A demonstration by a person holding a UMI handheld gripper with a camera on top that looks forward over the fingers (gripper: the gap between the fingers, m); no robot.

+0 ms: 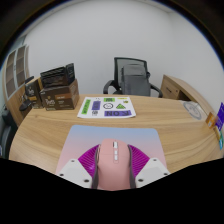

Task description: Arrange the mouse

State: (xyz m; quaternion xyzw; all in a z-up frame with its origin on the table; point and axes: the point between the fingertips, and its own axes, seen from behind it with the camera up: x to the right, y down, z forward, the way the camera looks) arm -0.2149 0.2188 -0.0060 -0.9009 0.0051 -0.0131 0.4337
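Observation:
A pale pink computer mouse (112,165) with a grey scroll wheel sits between my two fingers, which press on its sides with their purple pads (90,161). My gripper (112,172) is shut on the mouse and holds it just above a pink-and-lilac mouse mat (95,138) on the wooden desk (160,125). The mouse's rear end is hidden low between the fingers.
A white sheet with coloured shapes (106,107) lies beyond the mat. Dark boxes (57,90) stand at the desk's far left. A black office chair (129,76) stands behind the desk, a wooden piece (185,92) at the right, near a green-and-purple object (218,116).

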